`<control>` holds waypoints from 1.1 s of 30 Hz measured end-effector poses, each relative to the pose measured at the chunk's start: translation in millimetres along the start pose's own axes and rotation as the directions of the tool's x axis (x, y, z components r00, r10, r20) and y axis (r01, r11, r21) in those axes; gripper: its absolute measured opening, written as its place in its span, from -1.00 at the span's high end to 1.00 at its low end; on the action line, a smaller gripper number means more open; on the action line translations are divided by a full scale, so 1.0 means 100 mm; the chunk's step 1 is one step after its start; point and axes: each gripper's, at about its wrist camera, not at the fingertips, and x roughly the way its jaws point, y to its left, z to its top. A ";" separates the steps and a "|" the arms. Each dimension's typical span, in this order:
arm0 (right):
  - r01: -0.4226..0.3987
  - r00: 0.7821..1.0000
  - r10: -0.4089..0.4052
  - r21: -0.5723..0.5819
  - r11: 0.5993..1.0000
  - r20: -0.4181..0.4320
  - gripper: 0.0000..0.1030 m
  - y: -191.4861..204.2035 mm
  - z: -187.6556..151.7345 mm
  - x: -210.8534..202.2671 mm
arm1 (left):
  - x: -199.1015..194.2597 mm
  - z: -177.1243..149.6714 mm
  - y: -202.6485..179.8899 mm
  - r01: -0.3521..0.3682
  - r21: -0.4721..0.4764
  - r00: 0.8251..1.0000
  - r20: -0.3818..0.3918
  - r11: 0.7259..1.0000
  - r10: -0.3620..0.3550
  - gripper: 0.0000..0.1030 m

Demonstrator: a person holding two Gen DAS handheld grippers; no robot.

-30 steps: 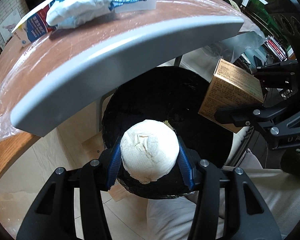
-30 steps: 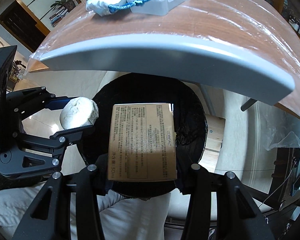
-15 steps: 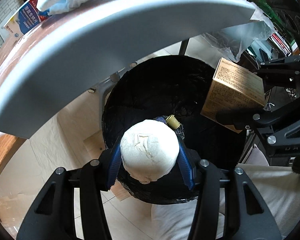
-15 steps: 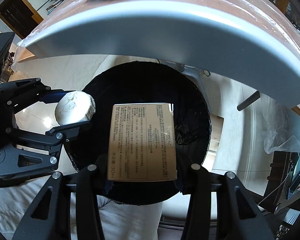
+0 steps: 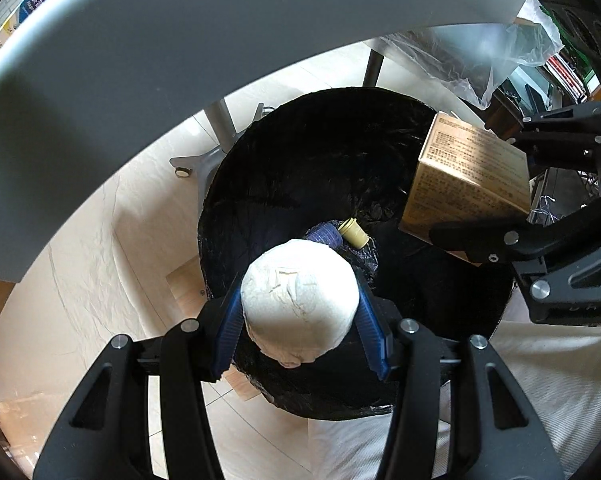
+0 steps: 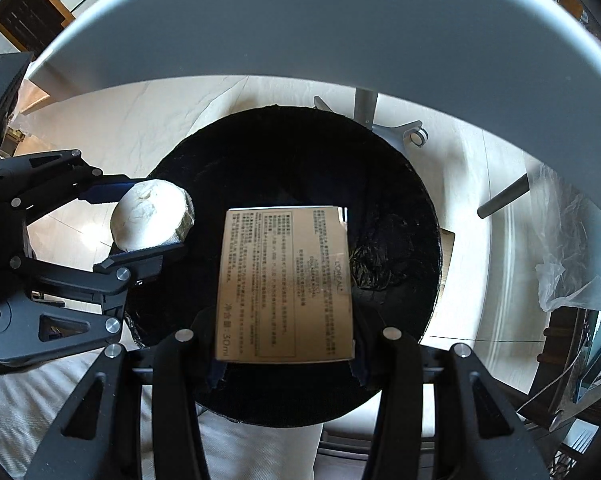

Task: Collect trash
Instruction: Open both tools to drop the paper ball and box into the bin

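Under the grey worktop edge (image 5: 180,40), a black-lined bin (image 5: 300,152) gaped below us. Our left tongs (image 5: 299,316) clamped a white paper wad (image 5: 299,304) above its rim, while our right tongs (image 6: 284,364) gripped a gold carton (image 6: 286,284) over its mouth.

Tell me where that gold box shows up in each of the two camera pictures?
Left wrist view: the gold box sits at the right edge, clamped by the right gripper.
Right wrist view: the gold box fills the lower centre.
Shared landmark: the black-lined bin below it.
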 end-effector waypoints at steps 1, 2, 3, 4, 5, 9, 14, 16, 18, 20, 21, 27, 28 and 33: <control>0.001 1.000 -0.001 -0.001 1.000 -0.002 0.10 0.01 0.01 0.00 | 0.01 0.00 0.00 -0.001 0.002 1.000 0.000 1.000 0.001 -0.02; 0.003 1.000 -0.003 -0.002 1.000 -0.003 0.10 0.02 0.01 0.01 | 0.02 0.00 0.00 -0.003 0.005 1.000 -0.001 1.000 0.003 -0.02; 0.005 1.000 -0.005 -0.003 1.000 -0.005 0.10 0.02 0.01 0.02 | 0.01 0.00 0.00 -0.004 0.007 1.000 0.001 1.000 0.004 -0.02; 0.008 1.000 -0.008 -0.004 1.000 -0.006 0.10 0.02 0.01 0.04 | 0.02 -0.01 -0.01 -0.007 0.010 1.000 0.001 1.000 0.007 -0.02; 0.009 1.000 -0.009 -0.004 1.000 -0.008 0.10 0.02 0.00 0.05 | 0.03 0.00 -0.02 -0.008 0.012 1.000 0.001 1.000 0.008 -0.02; 0.018 1.000 -0.018 -0.002 1.000 -0.010 0.10 0.03 0.01 0.09 | 0.05 0.00 -0.01 -0.012 0.018 1.000 -0.001 1.000 0.012 -0.02; 0.025 1.000 -0.025 0.008 1.000 -0.014 0.10 0.00 0.00 0.12 | 0.07 0.01 -0.01 -0.016 0.025 1.000 -0.002 1.000 0.016 -0.02; 0.028 0.999 -0.027 0.009 1.000 -0.016 0.10 -0.02 0.00 0.12 | 0.07 0.02 -0.01 -0.019 0.033 1.000 -0.001 0.999 0.019 -0.02; 0.031 0.999 -0.031 0.008 0.999 -0.019 0.10 -0.02 0.00 0.13 | 0.07 0.02 -0.02 -0.019 0.037 1.000 0.001 0.999 0.019 -0.02; 0.035 0.999 -0.035 0.004 0.999 -0.020 0.10 -0.02 -0.01 0.14 | 0.07 0.02 -0.04 -0.019 0.037 1.000 0.001 0.999 0.019 -0.02; 0.037 0.999 -0.037 0.003 0.999 -0.021 0.10 -0.02 -0.01 0.14 | 0.07 0.02 -0.04 -0.020 0.038 1.000 0.002 0.999 0.020 -0.02; 0.037 0.999 -0.036 0.003 0.999 -0.020 0.10 -0.02 -0.03 0.14 | 0.07 0.03 -0.04 -0.019 0.042 1.000 0.004 0.999 0.018 -0.02; 0.037 0.999 -0.037 0.003 0.999 -0.021 0.10 -0.03 -0.03 0.14 | 0.07 0.03 -0.05 -0.020 0.043 1.000 0.006 0.999 0.020 -0.02; 0.036 0.999 -0.036 0.002 0.999 -0.022 0.10 -0.03 -0.02 0.14 | 0.06 0.03 -0.04 -0.026 0.042 1.000 0.011 0.999 0.026 -0.02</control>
